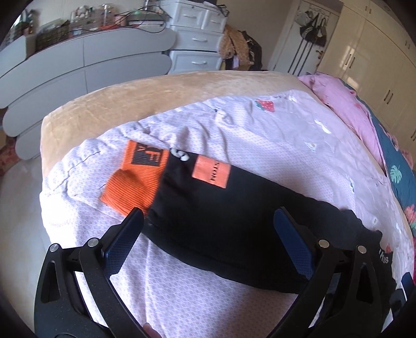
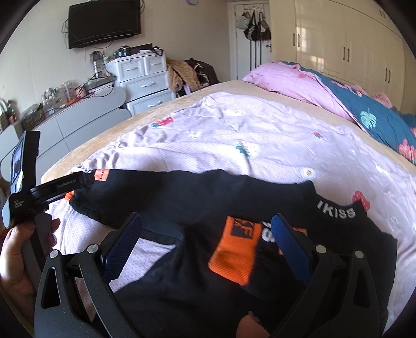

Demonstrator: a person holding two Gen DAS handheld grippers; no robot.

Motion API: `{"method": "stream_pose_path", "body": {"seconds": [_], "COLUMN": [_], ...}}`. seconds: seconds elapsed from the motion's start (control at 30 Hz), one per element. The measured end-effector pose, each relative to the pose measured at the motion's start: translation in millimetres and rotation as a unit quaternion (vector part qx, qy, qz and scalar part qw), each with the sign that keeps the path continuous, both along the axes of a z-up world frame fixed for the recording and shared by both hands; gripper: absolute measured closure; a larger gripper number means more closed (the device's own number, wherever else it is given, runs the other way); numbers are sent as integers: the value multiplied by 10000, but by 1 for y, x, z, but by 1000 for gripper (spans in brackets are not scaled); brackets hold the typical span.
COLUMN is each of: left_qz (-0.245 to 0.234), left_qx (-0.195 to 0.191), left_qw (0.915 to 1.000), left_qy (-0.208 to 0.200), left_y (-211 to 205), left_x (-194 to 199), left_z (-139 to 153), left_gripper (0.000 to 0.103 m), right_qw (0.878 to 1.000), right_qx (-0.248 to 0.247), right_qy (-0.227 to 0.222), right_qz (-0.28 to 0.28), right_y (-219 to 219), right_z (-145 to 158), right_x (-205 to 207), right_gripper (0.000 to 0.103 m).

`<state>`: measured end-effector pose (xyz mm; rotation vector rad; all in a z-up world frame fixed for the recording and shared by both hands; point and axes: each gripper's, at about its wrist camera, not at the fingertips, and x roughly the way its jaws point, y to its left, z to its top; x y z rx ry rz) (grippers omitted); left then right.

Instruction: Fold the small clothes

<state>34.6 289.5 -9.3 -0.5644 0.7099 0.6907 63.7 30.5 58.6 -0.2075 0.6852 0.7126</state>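
In the left wrist view, a bed (image 1: 78,109) with a tan plush cover is filling the frame, a pale lilac quilt (image 1: 260,135) with strawberry prints lying spread over it; grey curved cabinets (image 1: 85,65) and white drawers (image 1: 197,39) are standing behind, and cream wardrobe doors (image 1: 369,59) are lining the right wall. A black garment (image 1: 221,213) is lying across the quilt, its sleeve ending in an orange cuff (image 1: 135,182) pointing left, an orange patch (image 1: 212,171) sitting on the black cloth. The left gripper (image 1: 208,234) is standing wide open above it, one blue pad near the cuff seam, the other over the black cloth, neither pinching anything. In the right wrist view, a wall television (image 2: 104,23) is hanging above the drawers, and a pink pillow (image 2: 291,80) and a dark floral quilt (image 2: 377,122) are lying at the far side of the bed. The garment is sprawling over the near quilt, a second orange cuff (image 2: 236,252) folded onto its black body between the fingers of the right gripper (image 2: 208,234), whose pads are spread apart and gripping nothing. At the left edge a hand (image 2: 15,249) is holding the left gripper's handle.
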Motion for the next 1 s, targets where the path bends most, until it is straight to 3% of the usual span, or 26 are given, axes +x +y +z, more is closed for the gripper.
{"method": "stream_pose_path", "body": {"seconds": [0.23, 0.57, 0.67, 0.77, 0.87, 0.93, 1.0], "left_qz": [270, 388, 421, 488, 605, 682, 683], "left_qx": [-104, -741, -792, -838, -853, -877, -898], "left_qw": [9995, 9965, 9959, 9940, 9928, 9923, 9915], "left_qy": [107, 88, -66, -497, -586, -544, -641], "left_y": [12, 33, 39, 46, 51, 54, 56], "left_x": [-7, -8, -8, -12, -14, -16, -18], "left_z": [-6, -32, -33, -28, -28, -30, -29], "left_gripper": [9, 9, 9, 11, 38, 63, 81], "right_qw": [9996, 9983, 9982, 9983, 9985, 9984, 9984], "right_qx": [76, -26, -53, -15, 71, 118, 124], "right_qy": [-36, 91, 142, 247, 367, 448, 498], "right_qz": [286, 567, 575, 519, 409, 323, 237], "right_y": [28, 54, 54, 49, 39, 31, 23], "right_z": [9, -1, -7, -13, -18, -22, -26], "right_x": [-1, -7, -8, -8, -6, -5, -4], "right_gripper": [4, 5, 5, 4, 5, 5, 5]}}
